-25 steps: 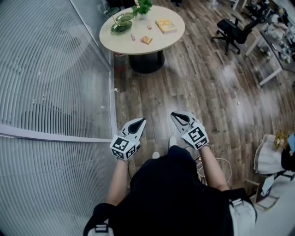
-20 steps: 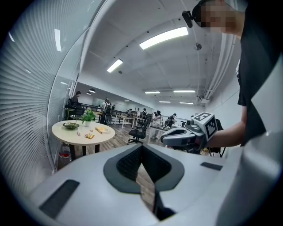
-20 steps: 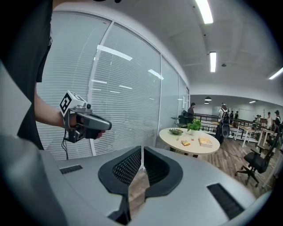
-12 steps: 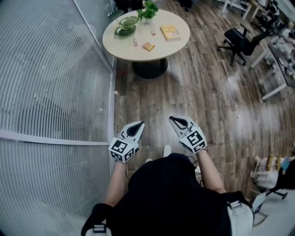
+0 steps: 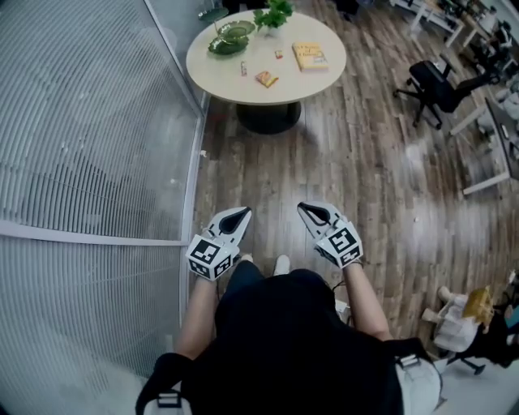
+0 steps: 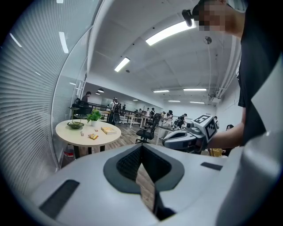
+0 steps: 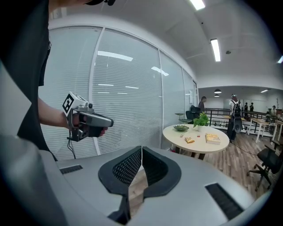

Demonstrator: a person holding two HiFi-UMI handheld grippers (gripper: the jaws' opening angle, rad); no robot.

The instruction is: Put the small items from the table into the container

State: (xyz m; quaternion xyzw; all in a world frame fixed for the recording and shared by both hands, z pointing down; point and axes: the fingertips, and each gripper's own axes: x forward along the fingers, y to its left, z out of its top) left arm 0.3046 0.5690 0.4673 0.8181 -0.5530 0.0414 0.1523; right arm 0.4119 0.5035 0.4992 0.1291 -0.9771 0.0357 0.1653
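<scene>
Nearer than a second ago, the round desk (image 5: pixel 312 81) looms slightly larger at the top of the head view and has slid to the right. The black office chair (image 5: pixel 438 85) has drifted toward the right edge. Both grippers remain out in front of the person's dark-clad body, above the wooden floor (image 5: pixel 357 178) and well short of the desk.

The left gripper (image 5: pixel 242 214) has its jaws closed together with nothing between them. Its own view shows the two dark pads meeting at the tips, with only floor visible through the gap behind them. The right gripper (image 5: pixel 305 208) is likewise closed and empty, its pads touching at the front.

All the small items still lie on the desk. An orange packet (image 5: pixel 266 79) rests near the front edge, a small upright piece (image 5: pixel 242 69) stands to its left, and a tiny red piece (image 5: pixel 278 54) lies farther back. A yellow book (image 5: pixel 310 55) lies on the right side. The green container (image 5: pixel 231 39) sits at the desk's far left, just beside a potted plant (image 5: pixel 274 12). A glass wall (image 5: pixel 89 138) with blinds runs along the person's left.
</scene>
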